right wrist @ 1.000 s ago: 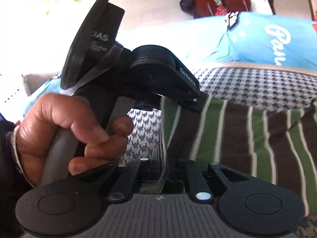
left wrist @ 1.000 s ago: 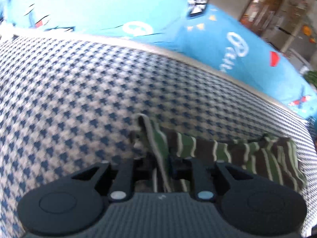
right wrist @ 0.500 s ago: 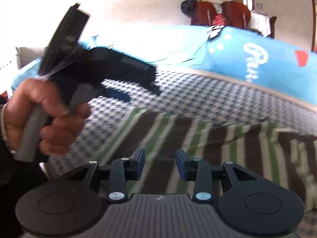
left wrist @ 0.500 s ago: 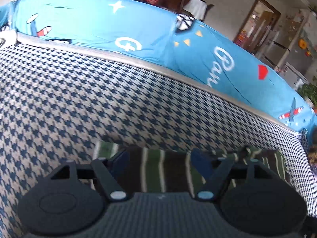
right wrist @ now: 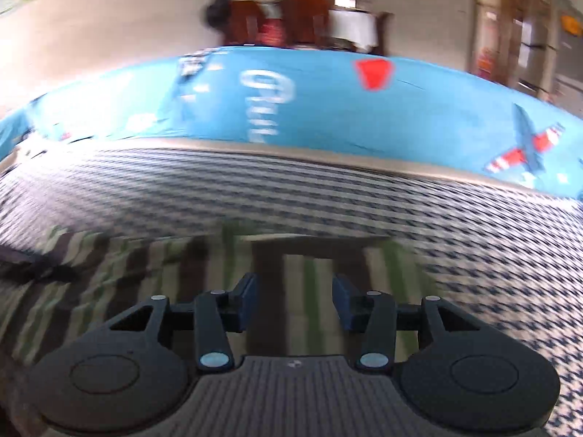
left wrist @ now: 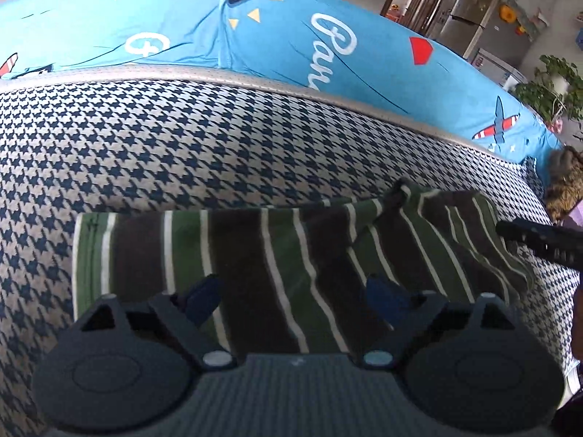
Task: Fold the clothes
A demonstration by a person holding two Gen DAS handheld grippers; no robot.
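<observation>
A striped garment (left wrist: 277,251) in green, dark brown and white lies folded flat on the houndstooth surface (left wrist: 182,145). Its right end is bunched. My left gripper (left wrist: 291,295) is open and empty, just above the garment's near edge. My right gripper (right wrist: 295,296) is open and empty over the garment (right wrist: 298,266) in the blurred right wrist view. Part of the right gripper shows at the right edge of the left wrist view (left wrist: 539,236).
A blue printed cloth (left wrist: 291,36) covers the backrest behind the houndstooth surface. A brown furry item (left wrist: 564,178) sits at the far right. A potted plant (left wrist: 550,87), a fridge and a doorway stand beyond.
Both grippers let go of the garment and opened. The garment dropped flat onto the houndstooth surface. Both grippers pulled back, and the right one swung rightward.
</observation>
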